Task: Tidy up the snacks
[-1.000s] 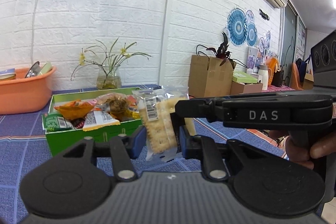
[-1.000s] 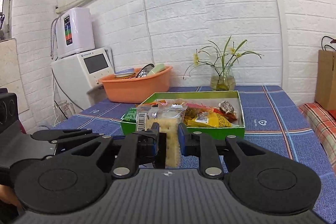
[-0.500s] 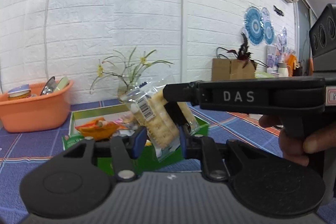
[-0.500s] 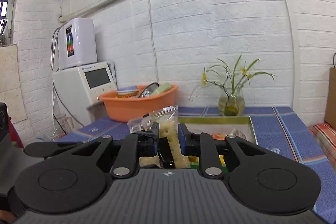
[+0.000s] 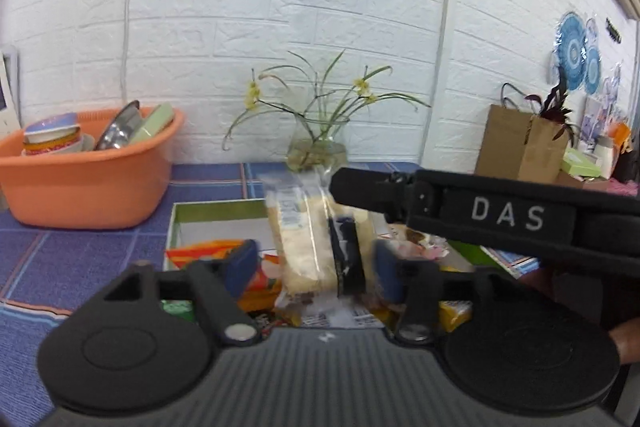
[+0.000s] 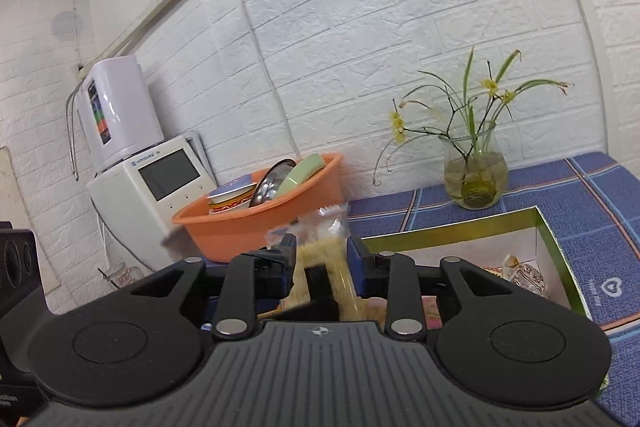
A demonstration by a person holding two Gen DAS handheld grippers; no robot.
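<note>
Left gripper (image 5: 314,269) jaws opening, cracker packet (image 5: 306,243) between the fingers, pads clear of it. Right gripper (image 6: 322,267) jaws opening too, same packet between its fingers, untouched. Packet sits above green box (image 5: 208,215), blurred.

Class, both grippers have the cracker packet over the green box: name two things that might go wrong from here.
1. Both the left gripper and the right gripper are opening around the cracker packet; it may drop crooked and crack.
2. The green box already holds snacks, so the packet may land on them.
</note>
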